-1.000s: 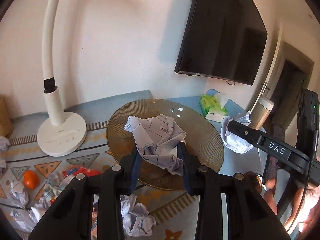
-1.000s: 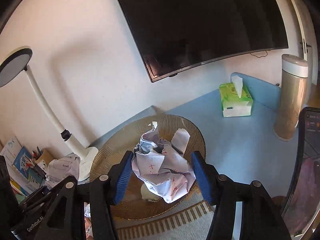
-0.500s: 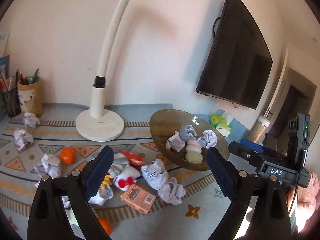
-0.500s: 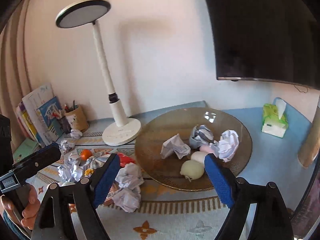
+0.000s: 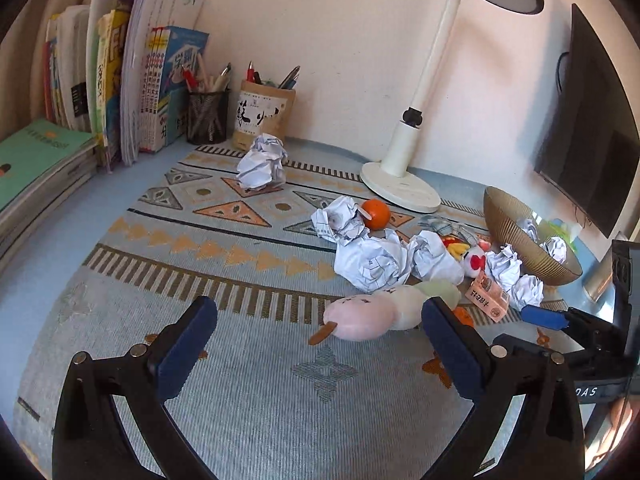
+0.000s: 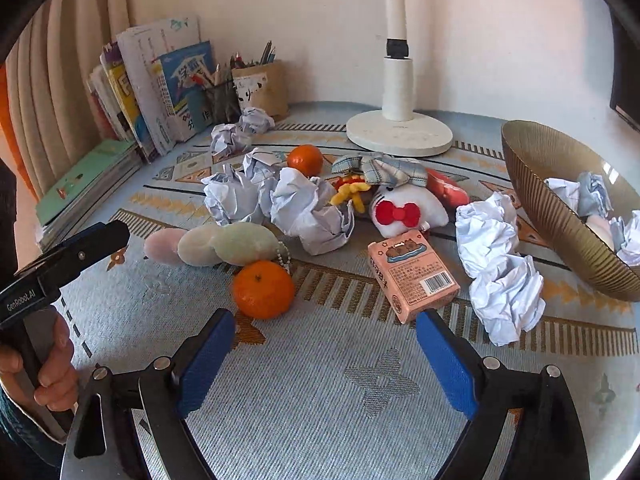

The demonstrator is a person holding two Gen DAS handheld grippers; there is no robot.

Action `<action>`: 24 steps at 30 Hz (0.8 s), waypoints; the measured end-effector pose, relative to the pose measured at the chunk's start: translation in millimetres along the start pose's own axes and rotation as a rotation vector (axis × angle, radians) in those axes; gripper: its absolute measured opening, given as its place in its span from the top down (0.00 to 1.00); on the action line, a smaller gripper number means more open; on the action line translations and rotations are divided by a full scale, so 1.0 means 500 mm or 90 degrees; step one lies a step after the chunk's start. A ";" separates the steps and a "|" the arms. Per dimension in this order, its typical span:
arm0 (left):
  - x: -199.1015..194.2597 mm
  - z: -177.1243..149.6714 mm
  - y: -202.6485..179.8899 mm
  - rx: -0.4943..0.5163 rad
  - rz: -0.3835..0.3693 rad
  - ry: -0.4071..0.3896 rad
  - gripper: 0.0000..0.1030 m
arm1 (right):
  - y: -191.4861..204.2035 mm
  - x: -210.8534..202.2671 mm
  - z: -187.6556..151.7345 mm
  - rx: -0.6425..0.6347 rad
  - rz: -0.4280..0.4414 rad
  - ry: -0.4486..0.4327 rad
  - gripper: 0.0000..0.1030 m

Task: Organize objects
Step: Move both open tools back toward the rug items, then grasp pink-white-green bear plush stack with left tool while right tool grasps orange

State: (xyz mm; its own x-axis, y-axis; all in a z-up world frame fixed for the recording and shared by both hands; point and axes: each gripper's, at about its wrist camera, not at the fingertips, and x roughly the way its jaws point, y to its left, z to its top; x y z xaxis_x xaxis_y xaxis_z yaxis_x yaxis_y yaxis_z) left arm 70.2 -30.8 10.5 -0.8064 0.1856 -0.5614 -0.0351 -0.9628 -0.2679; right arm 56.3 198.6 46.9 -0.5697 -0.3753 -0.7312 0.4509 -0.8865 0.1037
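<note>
- The lamp [image 6: 398, 60] loses its head past the frame top at 12 o'clock in the right wrist view.
- The bowl [image 6: 560, 216] is cut off at 3 o'clock.
- Small print on the pink carton [image 6: 412, 276] is unreadable.

Ahead of your right gripper [image 6: 324, 336] you see a woven matt cloth mat [image 6: 320, 400], crumpled paper balls [image 6: 312, 208], a ribbed glossy bowl [image 6: 560, 216] and a printed cardboard box [image 6: 412, 276].
</note>
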 end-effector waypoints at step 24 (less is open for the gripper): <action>0.101 -0.029 -0.116 0.192 -0.203 0.246 0.14 | -0.052 -0.018 -0.050 0.005 -0.030 0.059 0.66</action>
State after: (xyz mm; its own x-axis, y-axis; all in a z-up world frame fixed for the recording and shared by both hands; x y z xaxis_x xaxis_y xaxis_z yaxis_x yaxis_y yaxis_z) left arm 40.1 37.4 -13.7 -0.4567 0.4791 -0.7496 -0.4531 -0.8504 -0.2675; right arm 67.0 231.6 33.6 -0.5241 -0.3065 -0.7946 0.4199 -0.9047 0.0720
